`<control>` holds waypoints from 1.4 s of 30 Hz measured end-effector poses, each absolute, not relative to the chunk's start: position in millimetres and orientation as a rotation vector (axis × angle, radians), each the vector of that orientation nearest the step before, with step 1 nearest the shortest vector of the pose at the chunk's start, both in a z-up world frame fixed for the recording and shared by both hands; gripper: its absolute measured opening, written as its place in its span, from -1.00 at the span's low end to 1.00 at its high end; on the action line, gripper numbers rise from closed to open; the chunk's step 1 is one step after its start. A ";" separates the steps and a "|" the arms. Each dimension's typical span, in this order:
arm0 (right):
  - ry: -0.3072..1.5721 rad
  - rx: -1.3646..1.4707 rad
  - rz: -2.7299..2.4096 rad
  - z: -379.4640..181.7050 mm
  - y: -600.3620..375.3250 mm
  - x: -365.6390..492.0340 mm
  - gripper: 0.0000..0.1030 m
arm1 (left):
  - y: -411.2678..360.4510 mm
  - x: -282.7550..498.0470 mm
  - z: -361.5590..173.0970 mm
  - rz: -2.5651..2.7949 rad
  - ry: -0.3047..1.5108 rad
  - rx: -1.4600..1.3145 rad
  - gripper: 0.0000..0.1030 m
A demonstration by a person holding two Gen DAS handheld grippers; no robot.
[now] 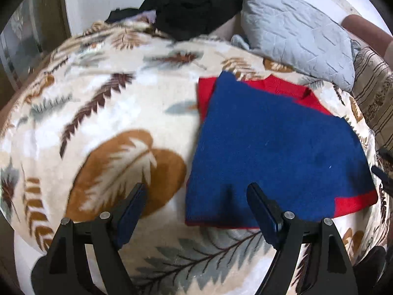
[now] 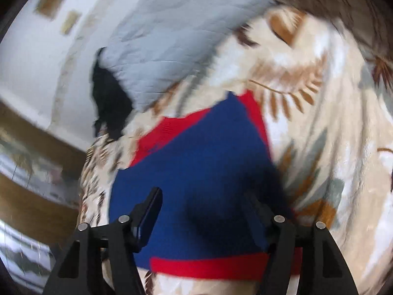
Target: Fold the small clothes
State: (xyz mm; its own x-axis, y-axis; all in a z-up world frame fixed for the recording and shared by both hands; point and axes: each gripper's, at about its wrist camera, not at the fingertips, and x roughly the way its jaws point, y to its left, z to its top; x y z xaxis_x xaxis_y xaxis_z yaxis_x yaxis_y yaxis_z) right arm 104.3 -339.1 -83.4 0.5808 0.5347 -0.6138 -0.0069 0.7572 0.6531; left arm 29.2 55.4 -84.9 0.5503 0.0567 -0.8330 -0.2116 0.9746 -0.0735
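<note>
The blue-and-red garment [image 1: 270,147] lies folded flat on the leaf-patterned blanket [image 1: 103,113] of the bed, near the grey pillow [image 1: 294,34] and the black clothing heap [image 1: 194,7], apparently so its layers stay squared up. The left tongs [image 1: 196,196] stand spread over its near left corner, pinching nothing. The right tongs [image 2: 206,204] hover spread above its red-banded edge, empty too, probably free for a last tidy.
</note>
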 end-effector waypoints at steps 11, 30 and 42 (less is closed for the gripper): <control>0.919 0.677 0.267 -94.8 -350.5 51.8 0.36 | 40.6 19.6 -70.0 0.112 0.929 -0.156 0.62; 0.982 0.964 0.321 -152.7 -350.3 39.1 0.37 | 14.5 31.3 -80.8 0.059 0.944 -0.146 0.62; 0.949 0.936 0.276 -138.8 -357.5 24.7 0.38 | -0.9 46.1 -81.5 0.050 0.927 -0.134 0.62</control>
